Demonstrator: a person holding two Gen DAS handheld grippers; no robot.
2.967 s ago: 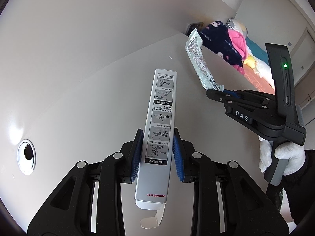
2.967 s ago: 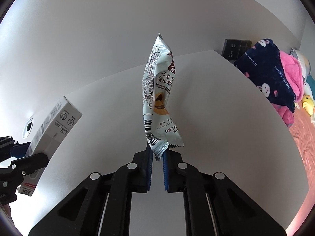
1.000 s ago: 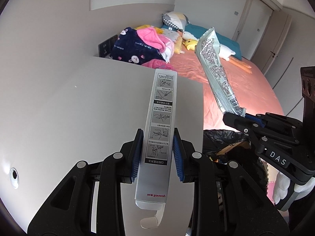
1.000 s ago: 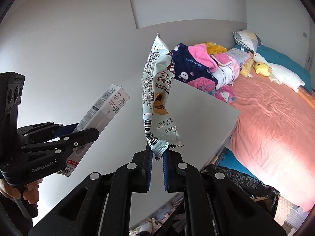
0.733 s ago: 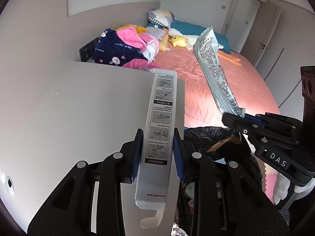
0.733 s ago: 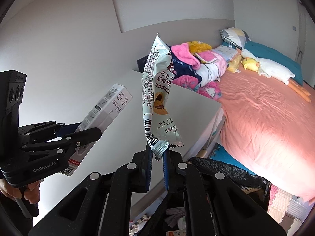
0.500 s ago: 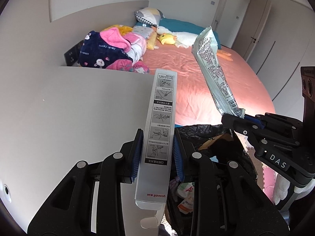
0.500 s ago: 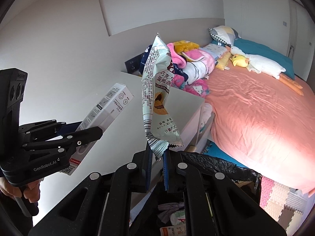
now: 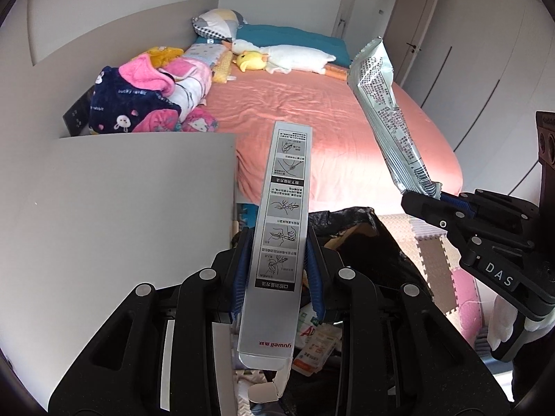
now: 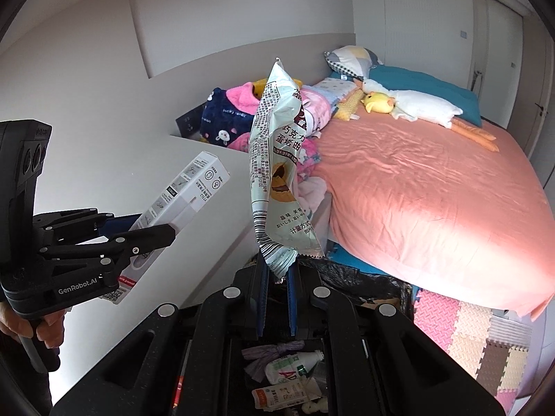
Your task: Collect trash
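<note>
My left gripper [image 9: 277, 270] is shut on a long silver-white carton box [image 9: 281, 228], which sticks up and forward past the table's right edge. In the right wrist view the same box [image 10: 184, 190] shows at the left in the left gripper [image 10: 152, 228]. A pale snack wrapper [image 10: 277, 159] stands upright by its bottom seam in my right gripper [image 10: 277, 277], which is shut on it. From the left wrist the wrapper [image 9: 385, 111] and the right gripper [image 9: 421, 201] appear at the right. Below both grippers stands a black-lined trash bin [image 9: 381, 242] with several pieces of rubbish [image 10: 288, 371] inside.
A white table [image 9: 121, 208] fills the left side, ending just before the bin. Beyond lies a bed with an orange sheet [image 10: 416, 190], a heap of clothes [image 9: 138, 100] and soft toys [image 10: 409, 104]. Foam floor tiles [image 10: 468, 329] lie at the right.
Both grippers have swung right, off the table top and over the trash bin, each still holding its item. The bin's contents have come into view under the fingers.
</note>
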